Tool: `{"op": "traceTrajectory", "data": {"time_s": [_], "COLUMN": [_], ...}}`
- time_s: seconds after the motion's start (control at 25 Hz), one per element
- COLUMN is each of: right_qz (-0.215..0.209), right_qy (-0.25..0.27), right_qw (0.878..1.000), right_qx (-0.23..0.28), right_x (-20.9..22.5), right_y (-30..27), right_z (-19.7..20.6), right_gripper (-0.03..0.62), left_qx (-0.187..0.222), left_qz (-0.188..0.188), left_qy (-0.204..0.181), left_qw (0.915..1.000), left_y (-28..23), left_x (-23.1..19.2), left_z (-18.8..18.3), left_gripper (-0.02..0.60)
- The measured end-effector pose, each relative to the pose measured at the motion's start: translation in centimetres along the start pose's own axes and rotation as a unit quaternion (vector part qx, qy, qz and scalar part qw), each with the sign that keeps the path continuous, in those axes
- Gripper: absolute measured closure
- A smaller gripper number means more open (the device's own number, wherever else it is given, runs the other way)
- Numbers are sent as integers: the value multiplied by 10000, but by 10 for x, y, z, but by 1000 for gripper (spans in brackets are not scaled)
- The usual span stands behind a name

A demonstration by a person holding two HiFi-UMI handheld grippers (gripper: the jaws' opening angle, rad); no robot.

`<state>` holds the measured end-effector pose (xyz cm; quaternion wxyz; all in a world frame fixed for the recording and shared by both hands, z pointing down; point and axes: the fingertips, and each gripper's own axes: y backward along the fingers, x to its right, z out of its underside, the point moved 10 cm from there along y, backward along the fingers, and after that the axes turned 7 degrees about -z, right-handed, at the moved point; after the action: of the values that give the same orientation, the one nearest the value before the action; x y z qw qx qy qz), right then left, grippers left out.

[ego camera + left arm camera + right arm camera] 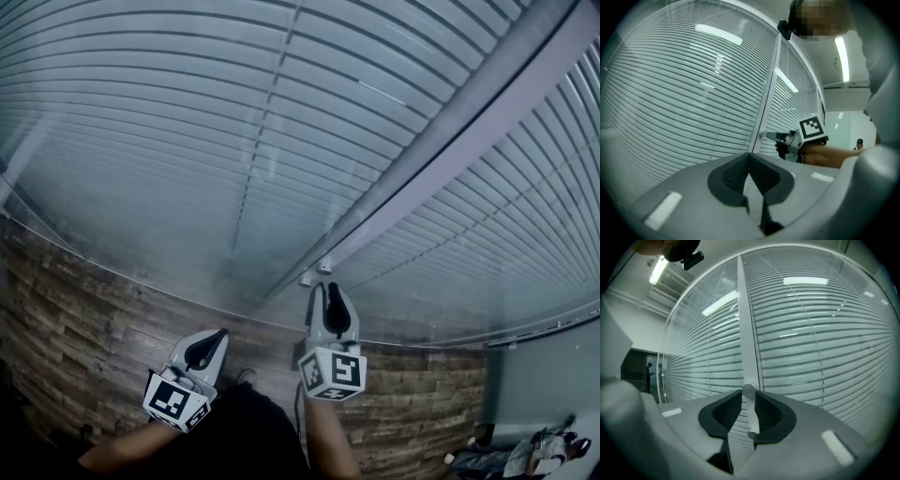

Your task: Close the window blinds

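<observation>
Now, knob [751, 417] inside right gripper [325, 287]

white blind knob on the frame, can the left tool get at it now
Probably not: the right tool is clamped on the small white round knob, and the left tool sits well short.

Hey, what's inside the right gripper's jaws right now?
A white knob sticking out from the window frame post, with the right gripper shut on it. The jaws cover the sides of the knob that they press on, so those can't be seen.
</observation>
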<state>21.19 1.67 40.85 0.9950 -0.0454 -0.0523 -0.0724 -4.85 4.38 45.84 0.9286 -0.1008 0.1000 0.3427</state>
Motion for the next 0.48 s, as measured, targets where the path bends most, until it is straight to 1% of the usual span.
{"op": "traceTrajectory", "data": {"time_s": [0.08,0.12,0.28,0.4,0.48], "right_qz": [-129,-157,-174,-156,-130], "right_qy": [108,149,344,622,703], "right_qw": [9997,9996,9992,9979,9974], "right_qx": [150,174,112,82,106], "right_x": [-10,-13,-24,-28,-29], "right_y": [14,21,40,51,56], "right_z": [9,13,25,27,26], "right_gripper": [579,591,592,594,594], "left_qx": [57,72,114,193,232], "left_qz": [25,35,53,46,70], "left_qy": [-41,-51,-56,-67,-104], "left_qw": [10000,10000,9999,9998,9997], "left_y": [1,0,-7,-13,-17], "left_x": [0,0,-1,-1,-1], "left_z": [3,4,0,-6,-8], "left_gripper": [581,581,581,581,581]}}
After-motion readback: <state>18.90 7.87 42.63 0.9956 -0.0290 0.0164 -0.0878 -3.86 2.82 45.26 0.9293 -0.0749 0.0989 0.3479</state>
